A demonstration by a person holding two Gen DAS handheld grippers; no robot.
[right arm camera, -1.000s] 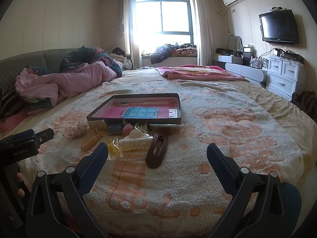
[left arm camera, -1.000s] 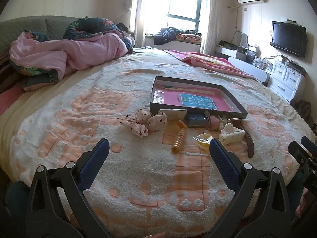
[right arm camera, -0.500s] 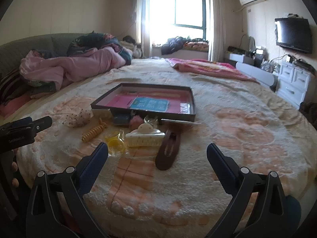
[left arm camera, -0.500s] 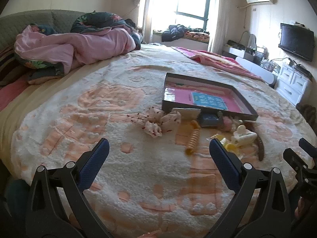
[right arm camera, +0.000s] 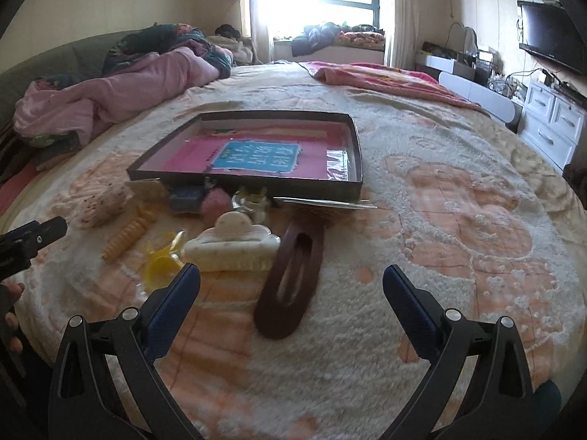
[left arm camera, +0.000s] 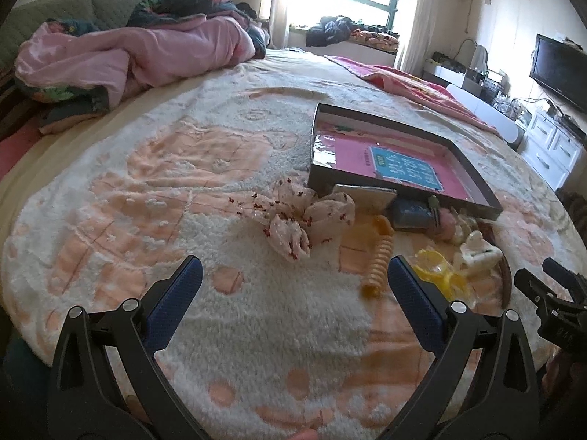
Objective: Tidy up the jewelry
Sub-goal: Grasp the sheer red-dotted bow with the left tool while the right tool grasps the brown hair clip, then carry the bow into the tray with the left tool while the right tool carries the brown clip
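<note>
Both grippers hover over the near edge of the bed (right arm camera: 458, 220), spread wide and holding nothing, so sorting has not yet begun. The left gripper (left arm camera: 293, 286) faces the scrunchie (left arm camera: 308, 220) and the orange coil (left arm camera: 378, 260). The right gripper (right arm camera: 291, 286) points at the brown clip (right arm camera: 293, 275), which lies between its fingers' line of sight, likely the first pick.

The pieces lie bunched along the tray's near edge, probably laid out there so each needs only a short lift inside. The tray (right arm camera: 256, 181) sits mid-bed, holding only its pink liner. The white claw (right arm camera: 234, 245) touches the brown clip's left side; the yellow clip (right arm camera: 161, 264) lies just beside it.
</note>
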